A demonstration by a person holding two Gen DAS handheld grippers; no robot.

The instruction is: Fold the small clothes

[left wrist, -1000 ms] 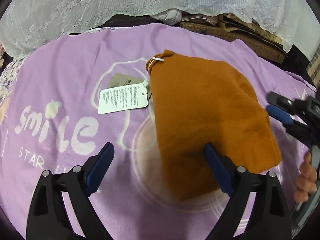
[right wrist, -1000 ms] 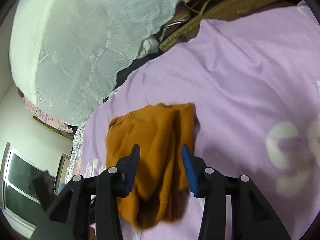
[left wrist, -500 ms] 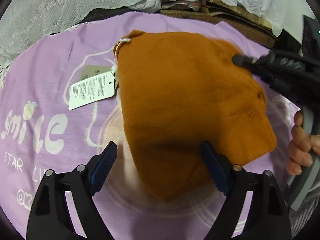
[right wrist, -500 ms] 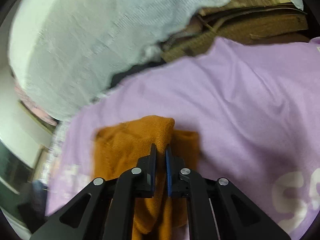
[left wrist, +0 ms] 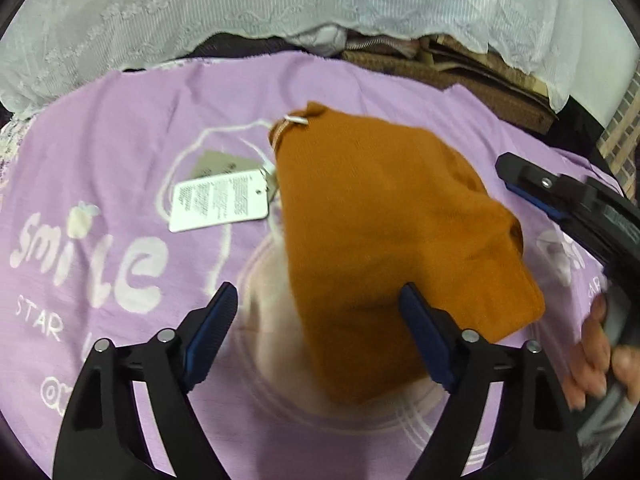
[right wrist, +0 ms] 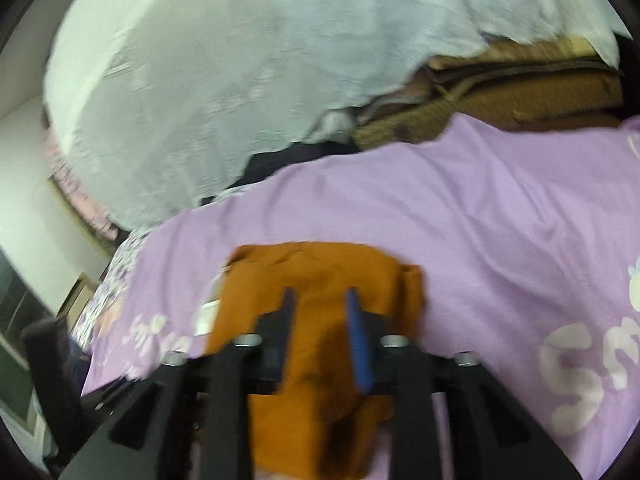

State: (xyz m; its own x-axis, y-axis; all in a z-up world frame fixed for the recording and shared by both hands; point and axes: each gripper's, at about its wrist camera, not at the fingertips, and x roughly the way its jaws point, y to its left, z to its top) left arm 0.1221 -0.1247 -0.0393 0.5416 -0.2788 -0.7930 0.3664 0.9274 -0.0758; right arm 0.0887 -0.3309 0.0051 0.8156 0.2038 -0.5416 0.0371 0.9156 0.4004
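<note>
Item: rust-orange knitted garment point(left wrist: 384, 232), folded, lying on lilac printed cloth point(left wrist: 120, 152), long axis running away from left gripper point(left wrist: 316, 340), jaws wide and narrowing, its right pad over the near corner; right gripper point(right wrist: 320, 320), jaws reopening empty, nearer the right edge.

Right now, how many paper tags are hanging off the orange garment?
2. A white printed tag lies on the purple cloth left of the orange garment; a beige tag sits partly tucked under it. More could be hidden under the fabric.
</note>
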